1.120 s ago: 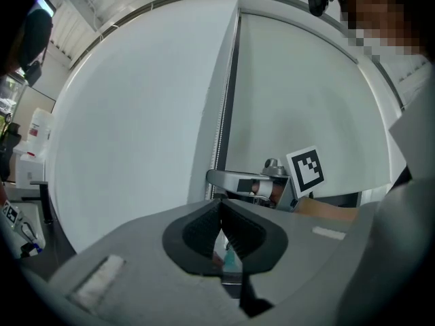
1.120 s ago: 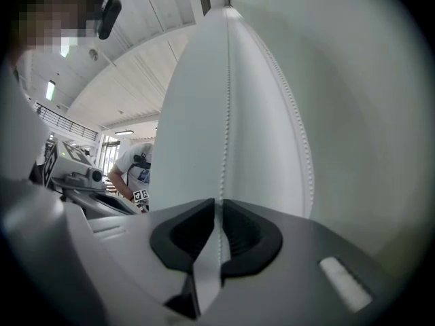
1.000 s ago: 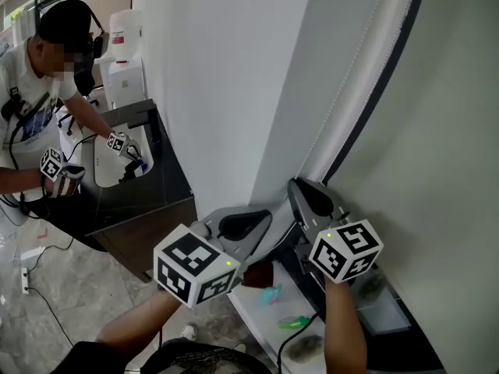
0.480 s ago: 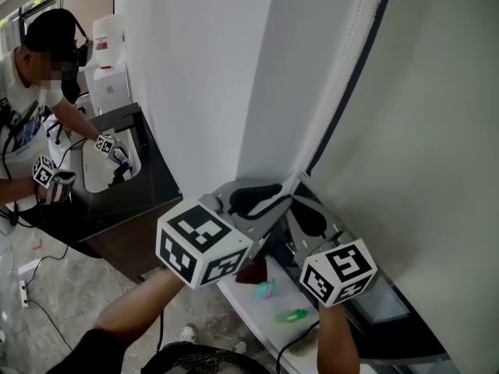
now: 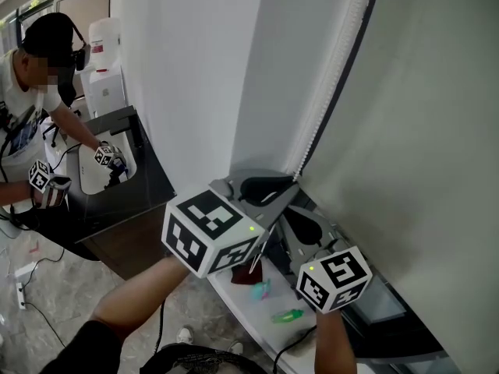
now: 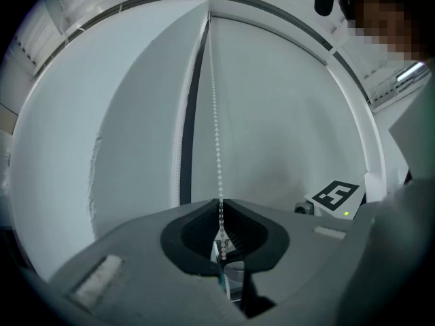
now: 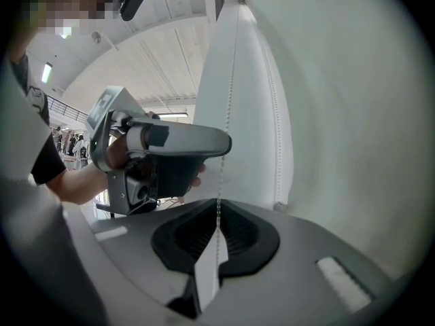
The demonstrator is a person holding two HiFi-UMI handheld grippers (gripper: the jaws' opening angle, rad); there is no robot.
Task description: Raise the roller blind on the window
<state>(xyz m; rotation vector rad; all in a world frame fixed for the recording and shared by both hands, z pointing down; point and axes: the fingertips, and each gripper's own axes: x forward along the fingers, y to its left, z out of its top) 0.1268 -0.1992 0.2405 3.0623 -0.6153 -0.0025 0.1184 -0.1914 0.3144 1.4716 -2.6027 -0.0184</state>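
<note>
Your left gripper [image 6: 221, 206] has just been closing its jaws. They now stand narrow, pinched on the bead chain [image 6: 216, 128], which rises straight out of the tips toward the top of the window. Your right gripper [image 7: 218, 208] has its jaws nipped just as narrowly on the same strand, lower down. In the right gripper view the chain hangs from under the left gripper into the right one's tips.

Expect the chain to feel light and limp. It carries load only when pulled taut and gives you nothing to push against. The beads look smooth and small, so flat pads may slide along them. Take hold square across the strand with a bead sitting just above the pads, as both jaws seem to do now. Pull along the chain's own line, because a sideways tug could probably lift it off its drive at the top.

The roller blind [image 5: 421, 131] hangs just beside the chain and covers the window as far as the head view shows. Its cloth looks soft and creasable, so leave it alone and work the chain hand under hand.
</note>
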